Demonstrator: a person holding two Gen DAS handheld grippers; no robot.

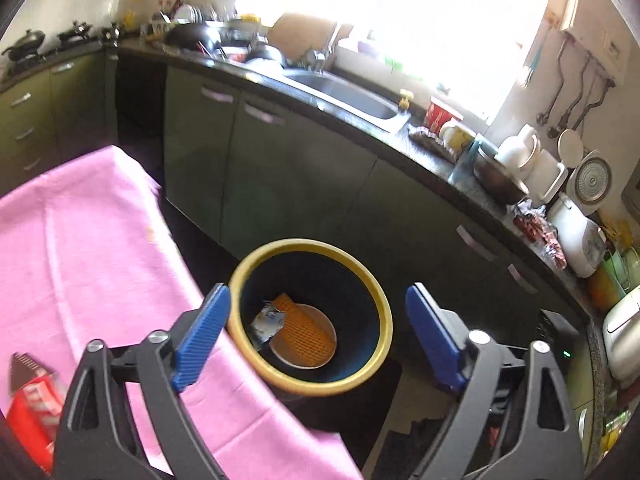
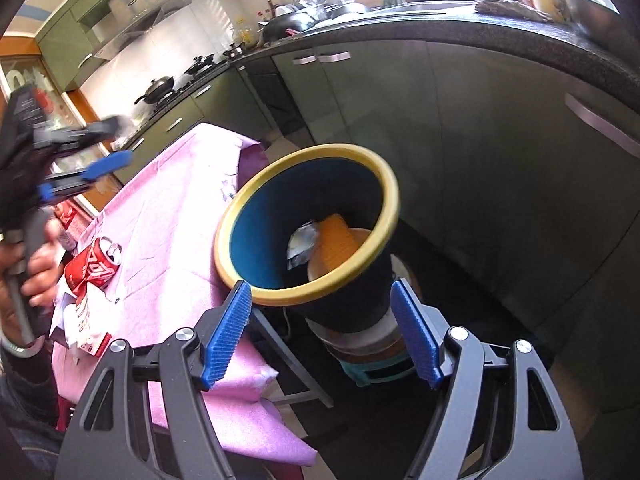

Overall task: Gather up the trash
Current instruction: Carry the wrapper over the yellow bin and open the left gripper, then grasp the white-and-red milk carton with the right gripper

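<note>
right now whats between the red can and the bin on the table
Only bare pink tablecloth lies between the red can and the bin, seen in the right wrist view.

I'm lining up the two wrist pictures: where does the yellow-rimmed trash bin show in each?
Left wrist: the trash bin sits low at centre, seen from above between the open left gripper fingers.
Right wrist: the bin tilts at centre, above the open right gripper.
Shared landmark: the pink tablecloth, left of the bin in both.

Left gripper (image 1: 316, 340) jaws wide apart, empty; right gripper (image 2: 322, 334) likewise parted
</note>
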